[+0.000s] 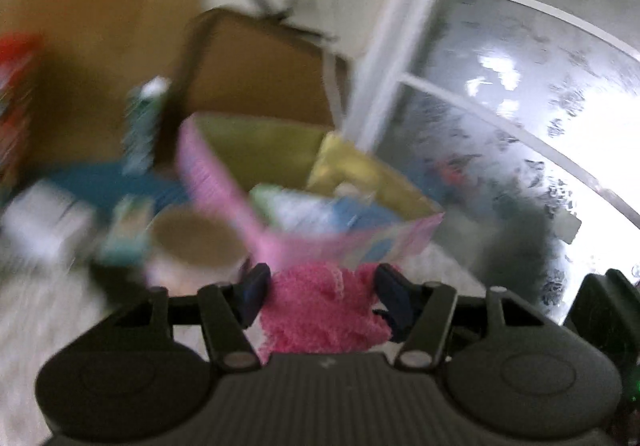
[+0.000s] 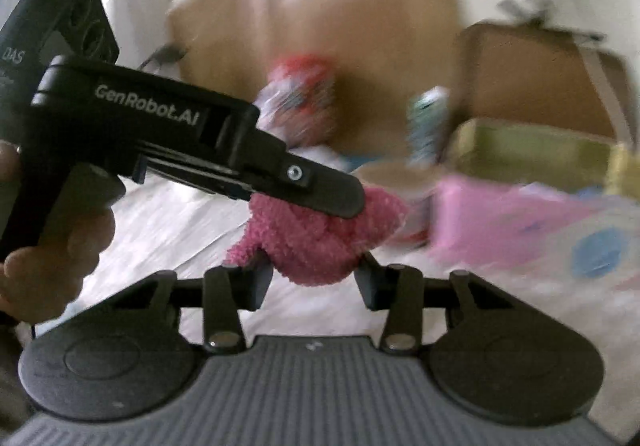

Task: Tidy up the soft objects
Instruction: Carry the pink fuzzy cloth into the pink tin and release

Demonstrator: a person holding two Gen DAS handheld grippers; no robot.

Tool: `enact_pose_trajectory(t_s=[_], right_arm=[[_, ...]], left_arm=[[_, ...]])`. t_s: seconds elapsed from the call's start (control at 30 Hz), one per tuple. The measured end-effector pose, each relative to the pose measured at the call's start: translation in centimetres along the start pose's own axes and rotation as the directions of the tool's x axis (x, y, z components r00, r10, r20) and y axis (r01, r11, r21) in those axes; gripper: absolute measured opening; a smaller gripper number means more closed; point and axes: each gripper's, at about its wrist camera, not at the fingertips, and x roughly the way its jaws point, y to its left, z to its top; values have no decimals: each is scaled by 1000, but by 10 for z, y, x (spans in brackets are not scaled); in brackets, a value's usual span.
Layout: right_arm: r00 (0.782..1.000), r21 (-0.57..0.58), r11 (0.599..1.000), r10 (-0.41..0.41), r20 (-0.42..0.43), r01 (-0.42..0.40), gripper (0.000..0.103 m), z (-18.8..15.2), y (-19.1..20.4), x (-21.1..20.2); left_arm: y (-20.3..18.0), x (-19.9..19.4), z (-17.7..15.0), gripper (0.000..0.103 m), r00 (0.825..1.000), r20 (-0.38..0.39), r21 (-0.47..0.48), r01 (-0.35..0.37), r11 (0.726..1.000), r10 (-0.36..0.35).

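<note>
A pink fluffy cloth (image 1: 320,310) fills the gap between the dark fingers of my left gripper (image 1: 322,286), which is shut on it. In the right wrist view the same pink cloth (image 2: 312,242) hangs above a white surface. The left gripper's upper finger (image 2: 320,185) lies across its top. A person's hand (image 2: 52,246) holds that tool. My right gripper (image 2: 314,278) flanks the cloth's lower bulge, and both pads touch it. Both views are blurred.
A pink fabric bin (image 1: 224,181) with items inside stands just beyond the cloth, with a yellow-green box (image 1: 260,149) behind it. Further back stand a cardboard box (image 1: 256,69), a teal can (image 1: 140,125) and a red-and-white package (image 2: 300,97). A frosted glass door (image 1: 520,105) is at the right.
</note>
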Motion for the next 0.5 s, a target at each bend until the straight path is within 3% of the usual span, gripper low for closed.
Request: enact_pose_trajectory(t_s=[0.13,0.27,0.4,0.47,0.5], right_arm=[[990,37,992,-124,62,122,47,18,-39,4],[977,62,979,-200,70,196,47,27,-68,25],[966,82,965,-254,48,249,48,28,-83,47],[952,84,949,-306,27,303,56,28,-90,59],[941,96,938,-338,22,334,67,27,-93,61]], left_arm=[[-19,44,31,62,999,31,62,13,998,-15],[-18,79,45,62,999,34,17,-13,1000,13],[-11,102,46,78,994,27,10,-104,995,103],[-6,107,45,79,987,22,3,-157,988,157],[-2,107,46,79,986,16,-8,-165,986,165]])
